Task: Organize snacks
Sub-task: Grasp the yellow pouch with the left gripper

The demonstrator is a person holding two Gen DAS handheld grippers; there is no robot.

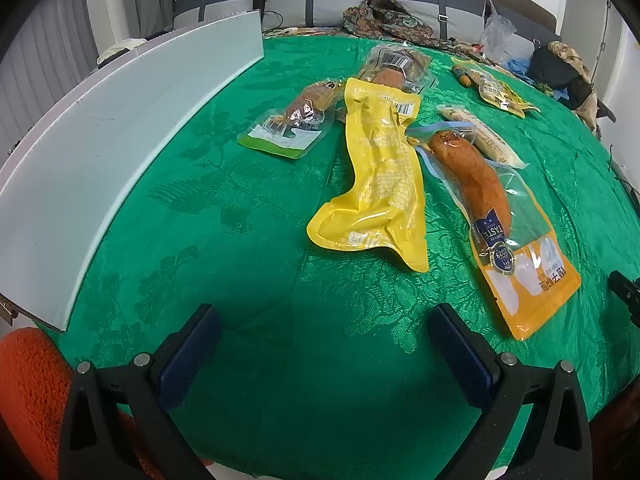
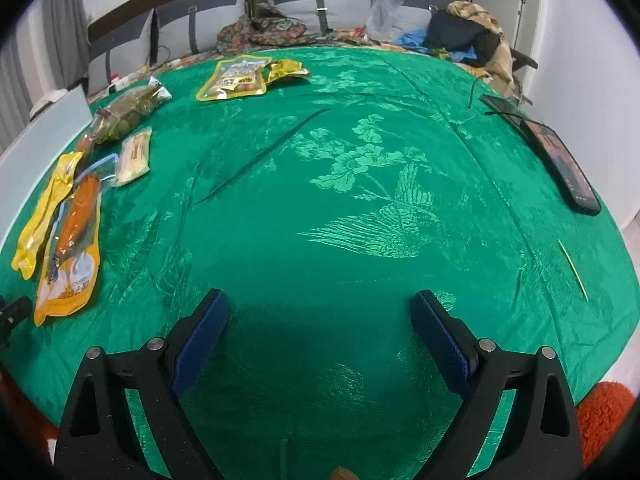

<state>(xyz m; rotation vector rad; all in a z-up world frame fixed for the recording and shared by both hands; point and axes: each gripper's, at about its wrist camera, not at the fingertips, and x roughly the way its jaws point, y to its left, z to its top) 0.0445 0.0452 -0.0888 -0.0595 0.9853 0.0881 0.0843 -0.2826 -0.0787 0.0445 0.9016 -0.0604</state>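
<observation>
Task barely started, by look. Left gripper (image 1: 324, 344) wide open, empty; right gripper (image 2: 320, 334) same. Yellow pouch (image 1: 380, 176), sausage pack (image 1: 492, 216), other snacks scattered on green cloth (image 2: 360, 200); all left to sort.

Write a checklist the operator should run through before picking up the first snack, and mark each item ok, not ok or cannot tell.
1. Left gripper open and empty: ok.
2. Right gripper open and empty: ok.
3. Yellow snack pouch unobstructed ahead of the left gripper: ok.
4. Sausage pack lying free of neighbours: not ok, its far end overlaps the pale stick pack.
5. White box has room inside: cannot tell, only its wall shows.
6. Phone away from the snacks: ok.
</observation>
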